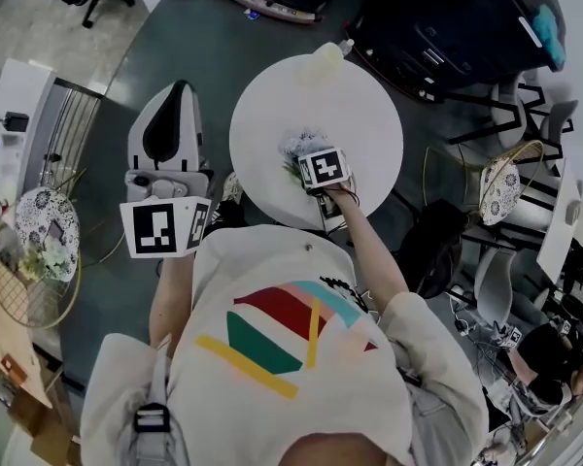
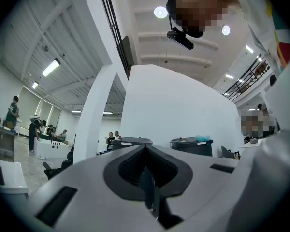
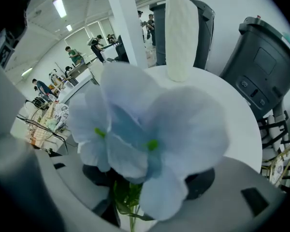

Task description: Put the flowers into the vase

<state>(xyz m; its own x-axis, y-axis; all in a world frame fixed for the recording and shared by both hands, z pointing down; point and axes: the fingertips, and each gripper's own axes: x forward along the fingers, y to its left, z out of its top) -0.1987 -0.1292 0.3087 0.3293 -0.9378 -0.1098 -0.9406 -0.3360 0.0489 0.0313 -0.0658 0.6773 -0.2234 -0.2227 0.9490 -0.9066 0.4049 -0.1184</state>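
seemingly flowers (blue) within right gripper

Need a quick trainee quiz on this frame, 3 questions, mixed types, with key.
1. True or false: the left gripper has a stem between its jaws.
2. Where does the vase stand?
A. on the round white table, at the edge far from the person
B. on the floor beside the table
C. in the left gripper
3. In a word or two: what stands between the jaws of the right gripper?

Key: 1 false, its jaws are together with nothing in them; 2 A; 3 the pale blue flowers.
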